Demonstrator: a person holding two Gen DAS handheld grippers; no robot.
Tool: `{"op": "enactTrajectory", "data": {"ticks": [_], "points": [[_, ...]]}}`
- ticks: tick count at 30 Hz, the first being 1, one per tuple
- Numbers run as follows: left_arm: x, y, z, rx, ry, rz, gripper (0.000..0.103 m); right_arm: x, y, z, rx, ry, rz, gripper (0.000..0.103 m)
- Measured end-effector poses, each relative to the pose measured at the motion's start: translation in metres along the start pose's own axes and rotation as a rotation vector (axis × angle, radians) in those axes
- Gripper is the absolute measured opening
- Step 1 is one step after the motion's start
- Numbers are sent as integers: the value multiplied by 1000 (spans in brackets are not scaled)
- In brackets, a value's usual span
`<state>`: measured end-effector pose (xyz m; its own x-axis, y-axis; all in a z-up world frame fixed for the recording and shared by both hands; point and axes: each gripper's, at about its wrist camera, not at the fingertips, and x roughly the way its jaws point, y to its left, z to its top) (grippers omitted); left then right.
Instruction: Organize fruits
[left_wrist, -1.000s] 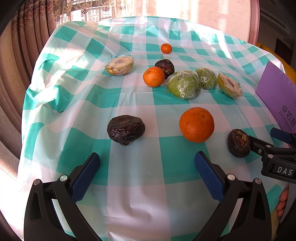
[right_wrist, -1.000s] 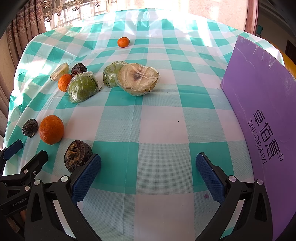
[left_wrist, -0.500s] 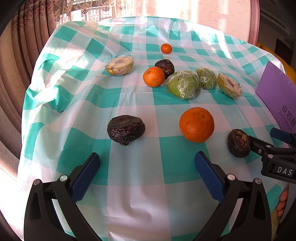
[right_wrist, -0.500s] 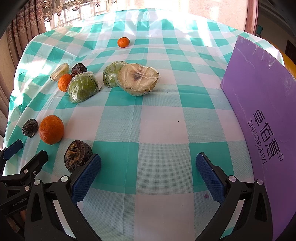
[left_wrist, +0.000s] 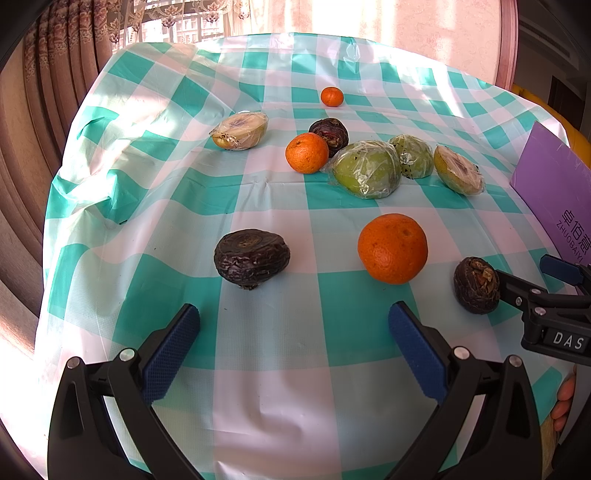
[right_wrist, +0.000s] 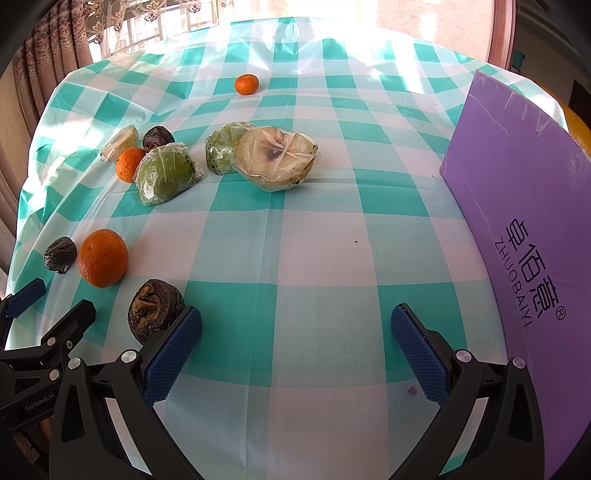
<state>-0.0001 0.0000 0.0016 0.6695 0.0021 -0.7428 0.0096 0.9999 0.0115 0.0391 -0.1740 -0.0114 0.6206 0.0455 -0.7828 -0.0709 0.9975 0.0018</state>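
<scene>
Fruits lie scattered on a green-and-white checked tablecloth (left_wrist: 258, 369). A big orange (left_wrist: 392, 248) and a dark wrinkled fruit (left_wrist: 252, 257) lie just ahead of my open, empty left gripper (left_wrist: 293, 334). Another dark fruit (right_wrist: 155, 309) touches the left finger of my open, empty right gripper (right_wrist: 295, 336). Farther off lie wrapped green halves (right_wrist: 168, 178), a wrapped cut half (right_wrist: 276, 158), a smaller orange (left_wrist: 306, 153), a third dark fruit (left_wrist: 329, 131), a wrapped pale half (left_wrist: 240, 130) and a small mandarin (right_wrist: 246, 84).
A purple box (right_wrist: 524, 229) stands at the table's right side. Curtains (left_wrist: 33, 122) hang beyond the left edge, where the cloth drapes down. The right gripper shows in the left wrist view (left_wrist: 532, 284), next to the near dark fruit (left_wrist: 476, 290).
</scene>
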Motion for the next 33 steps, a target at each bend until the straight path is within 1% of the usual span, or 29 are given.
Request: {"op": "enactTrajectory", "data": {"ticks": [5, 6, 10, 18, 22, 25, 27, 30, 33], "points": [[0, 0, 0, 0, 1, 0, 102, 2, 1, 3, -2, -3, 0, 99], [0, 0, 0, 0, 2, 0, 102, -1, 0, -2, -1, -4, 0, 99], [1, 1, 0, 3, 14, -6, 102, -1, 0, -1, -1, -1, 0, 99], [-1, -3, -1, 35, 20, -53, 101, 1, -1, -4, -1, 7, -2, 99], [0, -5, 0, 52, 32, -51, 101, 1, 0, 0, -9, 13, 10, 99], [0, 1, 0, 23, 25, -36, 101, 1, 0, 0, -10, 13, 12, 99], [-2, 6, 0, 4, 14, -45, 101, -1, 0, 1, -11, 7, 38, 99], [-10, 11, 1, -22, -27, -49, 101, -3, -1, 3, -3, -7, 70, 99], [-13, 17, 4, -49, -38, -50, 101, -7, -2, 8, 5, -24, 102, 99]]}}
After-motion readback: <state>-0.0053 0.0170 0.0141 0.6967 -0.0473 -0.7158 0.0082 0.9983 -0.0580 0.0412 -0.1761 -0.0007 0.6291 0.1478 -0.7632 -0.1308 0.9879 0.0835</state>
